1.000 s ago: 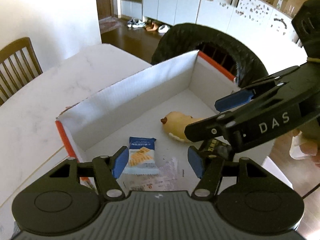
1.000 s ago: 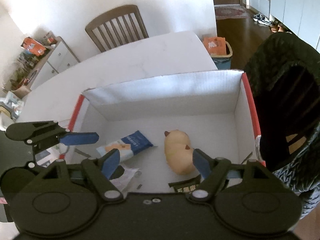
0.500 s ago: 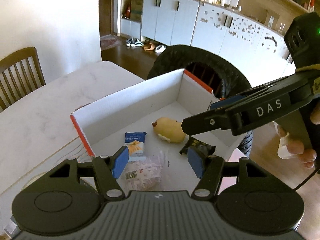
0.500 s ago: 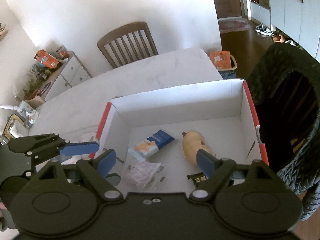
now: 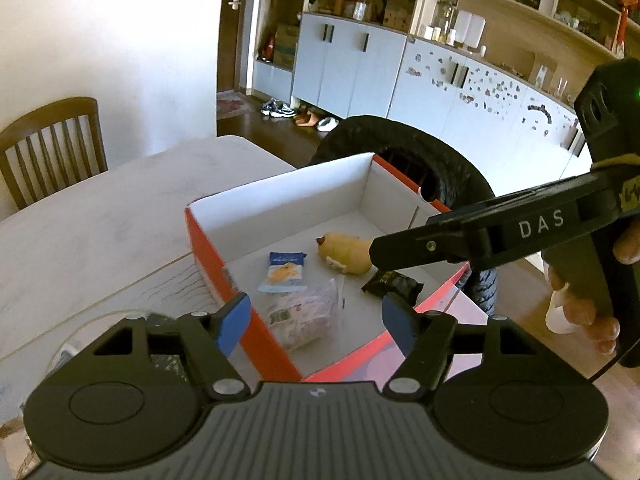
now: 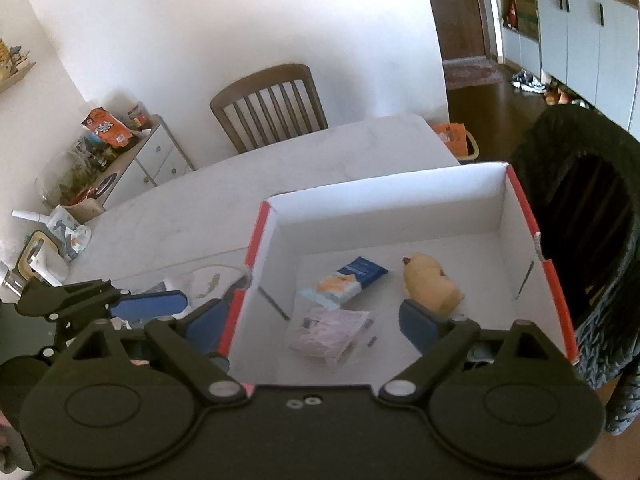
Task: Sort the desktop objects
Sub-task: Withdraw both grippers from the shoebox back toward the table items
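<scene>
A cardboard box point(image 5: 280, 196), red outside and white inside, stands on the table. In it lie a blue snack packet point(image 5: 285, 272), a yellow plush toy point(image 5: 348, 252), a clear plastic bag point(image 5: 304, 316) and a black packet point(image 5: 394, 284). My left gripper point(image 5: 315, 322) hovers above the box's near corner, jaws opening, nothing between them. My right gripper point(image 6: 312, 320) hangs over the near edge of the box point(image 6: 384, 188), also opening and empty. Below it I see the packet point(image 6: 348, 280), the toy point(image 6: 430, 284) and the bag point(image 6: 330, 332).
The white marble table point(image 5: 100, 220) stretches left of the box. A wooden chair point(image 6: 272, 108) stands at its far side. A black jacket point(image 6: 580, 208) hangs on a chair behind the box. Small clutter point(image 6: 60, 232) sits at the table's left end.
Both grippers have drawn back and up from the box, which now looks smaller and farther. Both pairs of jaws stand wider. The things inside the box have not moved.
</scene>
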The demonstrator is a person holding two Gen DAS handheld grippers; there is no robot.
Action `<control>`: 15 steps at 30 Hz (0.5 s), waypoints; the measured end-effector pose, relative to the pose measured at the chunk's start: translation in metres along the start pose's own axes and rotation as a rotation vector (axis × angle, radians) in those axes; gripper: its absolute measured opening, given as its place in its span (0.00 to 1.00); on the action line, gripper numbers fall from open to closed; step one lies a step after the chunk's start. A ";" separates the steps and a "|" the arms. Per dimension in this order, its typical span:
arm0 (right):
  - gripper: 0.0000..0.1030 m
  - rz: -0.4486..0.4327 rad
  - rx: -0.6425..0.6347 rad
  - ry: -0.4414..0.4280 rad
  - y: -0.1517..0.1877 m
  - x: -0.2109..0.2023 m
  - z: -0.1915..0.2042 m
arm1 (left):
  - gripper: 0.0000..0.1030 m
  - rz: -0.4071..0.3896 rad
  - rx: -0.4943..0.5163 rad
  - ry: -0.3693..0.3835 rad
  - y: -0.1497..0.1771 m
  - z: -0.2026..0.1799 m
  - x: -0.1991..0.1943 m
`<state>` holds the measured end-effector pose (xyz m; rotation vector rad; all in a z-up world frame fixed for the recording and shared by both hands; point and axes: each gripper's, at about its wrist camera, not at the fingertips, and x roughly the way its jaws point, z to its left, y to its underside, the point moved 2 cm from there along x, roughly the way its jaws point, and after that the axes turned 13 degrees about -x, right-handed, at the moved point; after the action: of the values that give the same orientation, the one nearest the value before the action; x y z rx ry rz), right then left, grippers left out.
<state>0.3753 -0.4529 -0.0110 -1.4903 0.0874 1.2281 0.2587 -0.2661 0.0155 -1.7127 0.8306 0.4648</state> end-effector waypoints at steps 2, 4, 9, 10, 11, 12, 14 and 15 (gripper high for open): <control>0.92 -0.008 -0.008 0.003 0.001 0.001 0.011 | 0.74 -0.003 -0.008 0.004 0.004 0.007 -0.007; 0.92 -0.014 -0.018 0.008 0.001 0.002 0.022 | 0.75 -0.007 -0.011 0.005 0.009 0.015 -0.014; 0.93 -0.036 -0.032 0.032 0.002 0.006 0.050 | 0.81 -0.009 -0.022 0.004 0.021 0.036 -0.032; 0.93 -0.042 -0.034 0.040 0.002 0.007 0.056 | 0.81 -0.010 -0.027 0.002 0.025 0.041 -0.036; 0.93 -0.046 -0.034 0.040 0.003 0.008 0.062 | 0.81 -0.008 -0.030 -0.002 0.029 0.045 -0.040; 0.93 -0.047 -0.032 0.037 0.004 0.010 0.067 | 0.82 -0.007 -0.032 -0.005 0.033 0.050 -0.043; 0.93 -0.045 -0.033 0.038 0.006 0.015 0.078 | 0.83 -0.006 -0.038 -0.016 0.042 0.060 -0.050; 0.93 -0.042 -0.037 0.040 0.007 0.017 0.084 | 0.84 -0.004 -0.043 -0.018 0.046 0.063 -0.053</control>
<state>0.3269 -0.3822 -0.0114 -1.5415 0.0594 1.1721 0.1964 -0.1966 0.0018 -1.7475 0.8093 0.4975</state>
